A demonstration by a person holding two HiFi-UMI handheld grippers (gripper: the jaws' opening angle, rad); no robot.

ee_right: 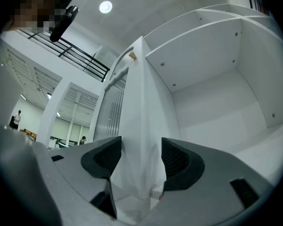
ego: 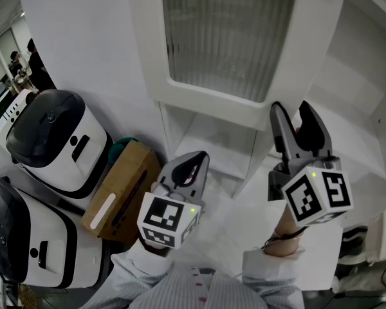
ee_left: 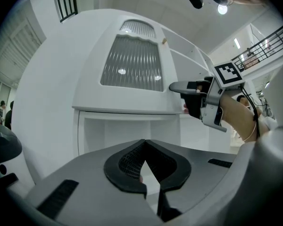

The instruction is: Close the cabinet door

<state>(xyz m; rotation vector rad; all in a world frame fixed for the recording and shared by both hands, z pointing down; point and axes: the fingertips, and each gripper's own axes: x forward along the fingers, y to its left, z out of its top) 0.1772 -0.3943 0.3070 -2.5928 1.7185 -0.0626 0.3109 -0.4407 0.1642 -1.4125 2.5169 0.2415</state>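
The closing step is in hand, though the swing looks barely begun. The cabinet door (ego: 225, 37), white with a ribbed glass panel, stands well out from the cabinet (ee_right: 217, 79), whose bare shelves lie open beside it. The right gripper (ee_right: 141, 157) is clamped on the door's free edge near its lower corner, one jaw on each face and the edge running up between them. The left gripper (ee_left: 144, 147) hangs in front of the door's lower rail, jaws pressed together with nothing between them. Next, I judge, the right gripper must carry that edge round the hinge arc toward the cabinet front. It should let go before the jaw on the inner face is caught against the frame.
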